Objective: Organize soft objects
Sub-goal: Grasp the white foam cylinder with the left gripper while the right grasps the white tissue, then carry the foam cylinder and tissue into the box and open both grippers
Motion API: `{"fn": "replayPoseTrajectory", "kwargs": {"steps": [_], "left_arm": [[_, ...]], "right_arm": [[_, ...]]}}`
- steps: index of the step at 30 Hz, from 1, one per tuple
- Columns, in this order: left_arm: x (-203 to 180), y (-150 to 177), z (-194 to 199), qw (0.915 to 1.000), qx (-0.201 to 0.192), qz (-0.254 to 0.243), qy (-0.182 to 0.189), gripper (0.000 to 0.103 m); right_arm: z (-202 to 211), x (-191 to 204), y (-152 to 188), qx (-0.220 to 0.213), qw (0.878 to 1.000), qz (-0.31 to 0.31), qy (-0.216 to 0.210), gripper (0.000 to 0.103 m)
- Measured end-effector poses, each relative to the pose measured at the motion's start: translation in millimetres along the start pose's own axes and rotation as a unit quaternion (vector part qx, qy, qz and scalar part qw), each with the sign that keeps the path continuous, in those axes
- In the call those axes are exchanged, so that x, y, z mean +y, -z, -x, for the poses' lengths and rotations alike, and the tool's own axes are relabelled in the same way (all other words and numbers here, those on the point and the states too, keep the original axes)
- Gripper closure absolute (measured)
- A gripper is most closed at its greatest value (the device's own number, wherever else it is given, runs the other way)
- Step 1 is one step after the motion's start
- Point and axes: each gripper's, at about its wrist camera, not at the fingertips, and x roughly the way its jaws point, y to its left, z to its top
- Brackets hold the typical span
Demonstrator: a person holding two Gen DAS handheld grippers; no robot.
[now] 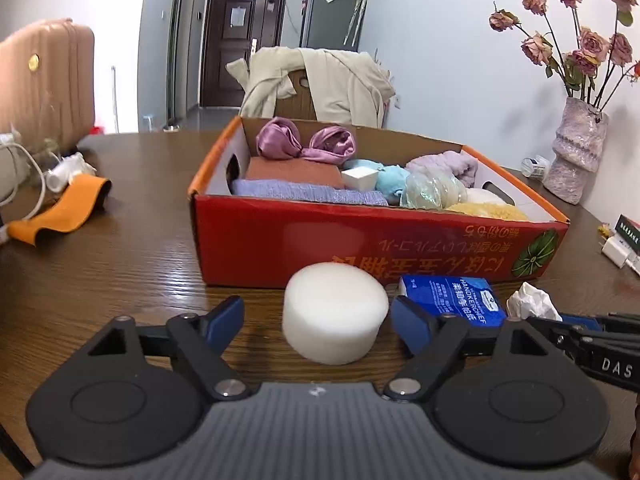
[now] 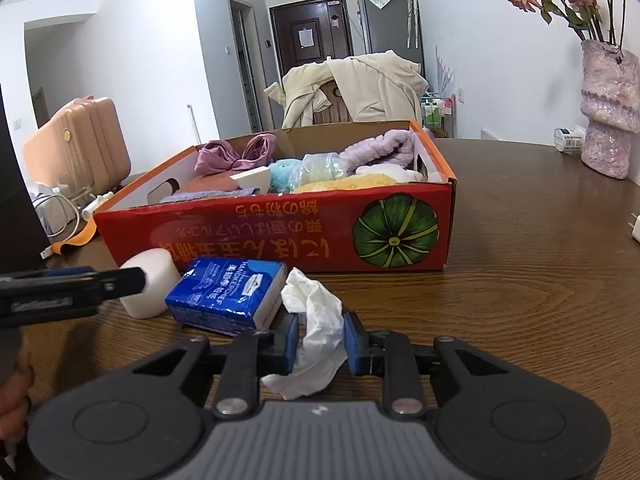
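White foam puck [image 1: 335, 316] sits on the table [image 1: 132, 248], right in front of the red box [image 1: 360, 244], and the left gripper [image 1: 318, 326] is lined up on it with both blue pads spread wide, one on each side, neither touching yet. Over on the right, the right gripper [image 2: 321, 340] has its pads pressed in on a crumpled tissue [image 2: 316, 320], pinching the paper between them down near the tabletop. Between puck and tissue lies a blue tissue pack [image 2: 228, 296], just beside both.

Box check: it's already well stocked, with pink satin [image 1: 306, 142], folded cloths, a blue fuzzy ball and a lilac towel [image 1: 444, 166] packed in together. So by my read we're late in the tidy-up, with only these three pieces left out front.

Step in hand looks like a double pickup: tissue gripped, puck about to be. Next up, the left needs to close gently on the puck, since foam will squash, then lift clear of the box's front wall. The right must carry the tissue over that same wall without snagging the pack.
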Motion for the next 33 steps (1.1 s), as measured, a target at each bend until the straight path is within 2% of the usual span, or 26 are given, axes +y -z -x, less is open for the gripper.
{"fn": "replayPoseTrajectory", "kwargs": {"steps": [4,9,14,18,25,30,32,33], "left_arm": [[0,2,-10,0.9997,0.019,-0.007,0.012,0.045],[-8,4,-9,0.9993,0.019,-0.033,0.002,0.053],[-8,-1,14,0.9998,0.004,-0.019,-0.008,0.054],[-9,2,58,0.9999,-0.010,-0.004,0.003,0.053],[-23,13,130,0.9987,-0.043,-0.003,0.028,0.053],[-40,16,155,0.9971,-0.063,-0.012,0.041,0.052],[-45,18,162,0.9964,-0.067,-0.014,0.050,0.052],[-47,19,167,0.9959,-0.068,-0.013,0.057,0.052]], "right_arm": [[-2,-1,1,0.001,1.000,-0.001,0.000,0.083],[-4,-7,1,0.002,1.000,-0.023,-0.017,0.089],[-3,-9,1,0.000,0.999,-0.030,-0.019,0.090],[4,-7,2,-0.012,1.000,-0.028,-0.004,0.091],[58,13,12,-0.046,0.998,-0.022,-0.032,0.091],[99,15,19,-0.057,0.996,-0.043,-0.056,0.090],[124,15,21,-0.074,0.995,-0.047,-0.054,0.090],[124,15,21,-0.074,0.995,-0.047,-0.054,0.090]]}}
